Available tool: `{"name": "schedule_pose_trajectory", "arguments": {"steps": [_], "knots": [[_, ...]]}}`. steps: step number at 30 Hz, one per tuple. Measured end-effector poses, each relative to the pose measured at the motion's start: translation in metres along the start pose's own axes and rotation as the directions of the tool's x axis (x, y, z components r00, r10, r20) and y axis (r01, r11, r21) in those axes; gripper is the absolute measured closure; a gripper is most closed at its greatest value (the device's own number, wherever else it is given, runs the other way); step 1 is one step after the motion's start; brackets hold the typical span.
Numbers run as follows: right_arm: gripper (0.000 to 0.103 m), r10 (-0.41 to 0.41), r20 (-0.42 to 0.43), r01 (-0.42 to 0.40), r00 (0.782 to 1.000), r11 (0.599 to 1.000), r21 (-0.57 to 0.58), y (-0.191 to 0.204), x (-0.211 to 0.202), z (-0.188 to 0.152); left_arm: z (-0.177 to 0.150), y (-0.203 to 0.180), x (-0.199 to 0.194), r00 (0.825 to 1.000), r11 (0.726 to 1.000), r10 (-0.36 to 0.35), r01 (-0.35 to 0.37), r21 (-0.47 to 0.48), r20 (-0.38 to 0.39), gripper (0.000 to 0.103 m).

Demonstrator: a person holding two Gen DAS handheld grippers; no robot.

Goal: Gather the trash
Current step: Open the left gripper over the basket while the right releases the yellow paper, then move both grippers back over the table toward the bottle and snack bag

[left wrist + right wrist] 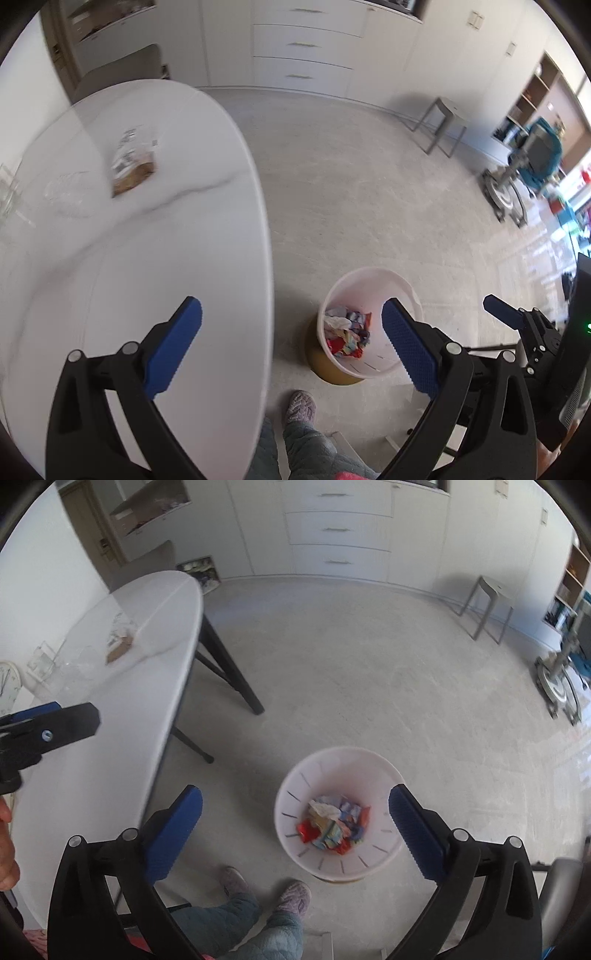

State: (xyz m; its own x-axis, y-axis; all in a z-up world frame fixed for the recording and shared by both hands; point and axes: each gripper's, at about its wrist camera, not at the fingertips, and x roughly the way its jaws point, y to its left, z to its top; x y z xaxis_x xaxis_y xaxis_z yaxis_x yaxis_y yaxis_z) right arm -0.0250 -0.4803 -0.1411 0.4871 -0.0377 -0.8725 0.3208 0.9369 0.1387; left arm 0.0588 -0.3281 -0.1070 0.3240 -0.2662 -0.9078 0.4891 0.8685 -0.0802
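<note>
Bin (338,775): white, on the floor beside the table (147,258), crumpled wrappers (334,827) at its bottom.
Left gripper (291,343): jaws wide apart, nothing between them, partly over the table edge.
Right gripper (295,830): jaws wide apart, empty, above the bin.
Table: brown packet (133,166) lying far back.

I'm seeing the left gripper (291,317) wearing black angular arms, each carrying a silver round pivot pin pair near the top, with a blue pad textured in fine dots at each tip. The right gripper (295,805) is showing the same black frame, silver pins and blue pads. At six o'clock below them, the person is wearing quilted grey-blue trousers (225,919) and lilac patterned slippers (293,895); a pink garment edge (351,475) is peeking in.
</note>
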Motion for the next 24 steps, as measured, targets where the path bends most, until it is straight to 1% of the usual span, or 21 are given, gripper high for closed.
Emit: {"name": "schedule_pose_trajectory", "arguments": {"steps": [5,8,11,14,16,19,24], "knots": [[0.003,0.05,0.035,-0.046,0.998,0.994,-0.104,0.057,0.004,0.035,0.013,0.055,-0.01,0.998,0.993,0.05,-0.048,-0.105,0.023,0.008],[0.003,0.083,0.04,-0.076,0.996,0.983,-0.166,0.095,0.013,0.058,0.025,0.099,-0.015,0.997,0.979,0.069,-0.061,-0.193,0.032,0.008],[0.003,0.118,0.043,-0.106,0.992,0.97,-0.221,0.131,0.024,0.08,0.035,0.136,-0.017,0.995,0.963,0.093,-0.079,-0.258,0.042,0.008],[0.003,0.149,0.041,-0.133,0.988,0.956,-0.262,0.17,0.04,0.105,0.049,0.176,-0.017,0.99,0.942,0.13,-0.108,-0.317,0.05,0.008],[0.003,0.161,0.036,-0.145,0.986,0.949,-0.28,0.188,0.051,0.118,0.058,0.204,-0.015,0.987,0.924,0.152,-0.126,-0.362,0.045,0.008],[0.003,0.182,0.032,-0.163,0.983,0.938,-0.305,0.219,0.07,0.139,0.072,0.242,-0.005,0.988,0.894,0.15,-0.123,-0.431,0.03,0.008],[0.003,0.195,0.009,-0.181,0.981,0.927,-0.328,0.259,0.107,0.173,0.089,0.288,0.018,0.99,0.851,0.143,-0.124,-0.511,-0.001,0.008]]}}
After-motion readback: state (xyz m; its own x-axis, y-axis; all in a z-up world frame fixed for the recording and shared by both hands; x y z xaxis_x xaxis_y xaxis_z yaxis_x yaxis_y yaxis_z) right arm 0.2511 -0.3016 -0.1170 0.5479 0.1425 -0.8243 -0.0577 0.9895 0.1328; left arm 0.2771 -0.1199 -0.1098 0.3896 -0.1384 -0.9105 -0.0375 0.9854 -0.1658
